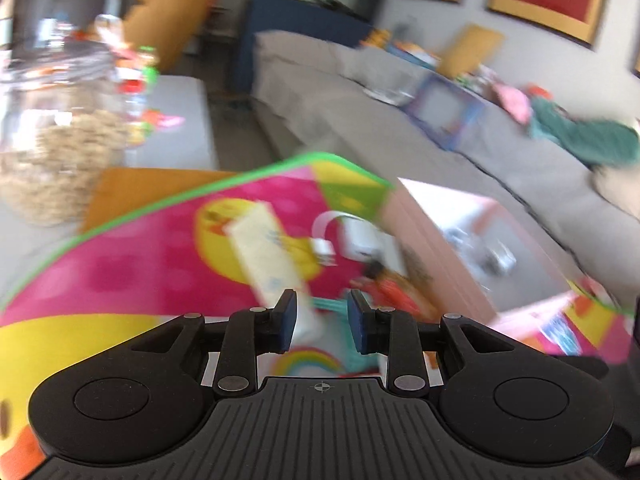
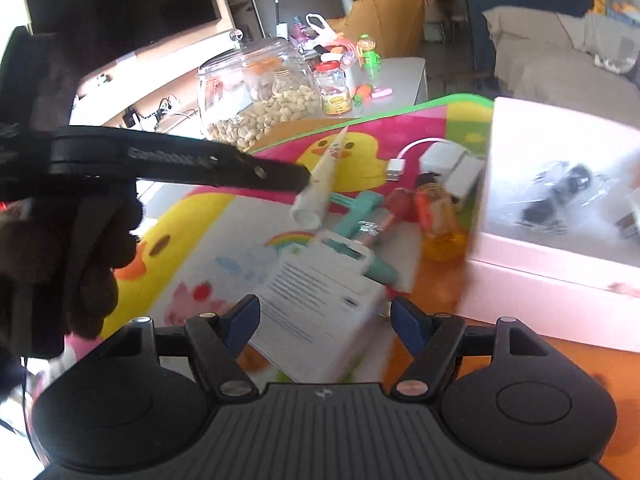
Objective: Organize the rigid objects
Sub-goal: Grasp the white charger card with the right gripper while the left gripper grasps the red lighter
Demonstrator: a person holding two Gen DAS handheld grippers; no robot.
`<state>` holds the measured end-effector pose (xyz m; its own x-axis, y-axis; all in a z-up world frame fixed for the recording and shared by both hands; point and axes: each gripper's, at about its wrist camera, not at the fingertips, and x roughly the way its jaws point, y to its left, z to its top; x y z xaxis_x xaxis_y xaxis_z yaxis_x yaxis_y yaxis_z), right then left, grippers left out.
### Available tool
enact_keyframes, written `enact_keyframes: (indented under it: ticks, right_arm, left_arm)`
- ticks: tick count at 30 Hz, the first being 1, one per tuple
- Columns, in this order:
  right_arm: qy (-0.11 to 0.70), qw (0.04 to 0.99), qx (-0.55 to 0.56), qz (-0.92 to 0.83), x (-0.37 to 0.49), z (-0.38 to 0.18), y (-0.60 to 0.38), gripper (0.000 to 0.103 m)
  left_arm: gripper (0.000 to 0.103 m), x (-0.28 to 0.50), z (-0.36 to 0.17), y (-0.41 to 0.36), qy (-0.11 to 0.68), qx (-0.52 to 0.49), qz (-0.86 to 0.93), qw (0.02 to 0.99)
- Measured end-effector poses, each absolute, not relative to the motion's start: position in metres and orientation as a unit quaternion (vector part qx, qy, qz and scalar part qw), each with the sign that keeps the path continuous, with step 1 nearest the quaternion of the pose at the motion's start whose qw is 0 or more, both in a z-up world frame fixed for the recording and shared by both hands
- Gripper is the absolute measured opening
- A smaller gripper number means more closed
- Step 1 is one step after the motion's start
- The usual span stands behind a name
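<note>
Little sorted: pink box (image 2: 560, 216) held few items. Left gripper (image 1: 322, 316) jaws clamped on tube (image 2: 320, 182), lifted. Right gripper (image 2: 324, 320) jaws apart over white box (image 2: 320, 300). Bottle (image 2: 438, 220), chargers (image 2: 452, 168) remained on table (image 2: 460, 344).

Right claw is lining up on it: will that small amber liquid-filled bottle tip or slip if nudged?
The small amber liquid-filled bottle looks smooth, so probably slippery. It seems to lie tilted among clutter, so a nudge likely rolls it. Liquid probably makes it heavy for its size.

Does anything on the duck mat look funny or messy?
Yes. The cream-coloured squeeze tube isn't lying down: the left hand-held gripper pinches it, tilted, above the colourful duck play mat. Below it, a teal plastic tool, a small orange liquid bottle and a white charger with cable lie jumbled beside the pink box.
</note>
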<state>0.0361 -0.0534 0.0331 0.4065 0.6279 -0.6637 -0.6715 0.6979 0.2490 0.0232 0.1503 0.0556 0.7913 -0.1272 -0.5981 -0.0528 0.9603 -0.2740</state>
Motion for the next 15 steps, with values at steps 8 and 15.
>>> enact_keyframes:
  ticks: [8,15]
  right_arm:
    - [0.359,0.86,-0.059,0.358,0.029,0.029,-0.03,0.08]
    - [0.349,0.861,-0.046,0.366,0.019,0.033,-0.082,0.051]
  left_arm:
    - [0.031,0.004,0.044,0.153,0.326,-0.144,0.002,0.934]
    - [0.031,0.005,0.032,0.138,0.355,-0.146,-0.08,0.92]
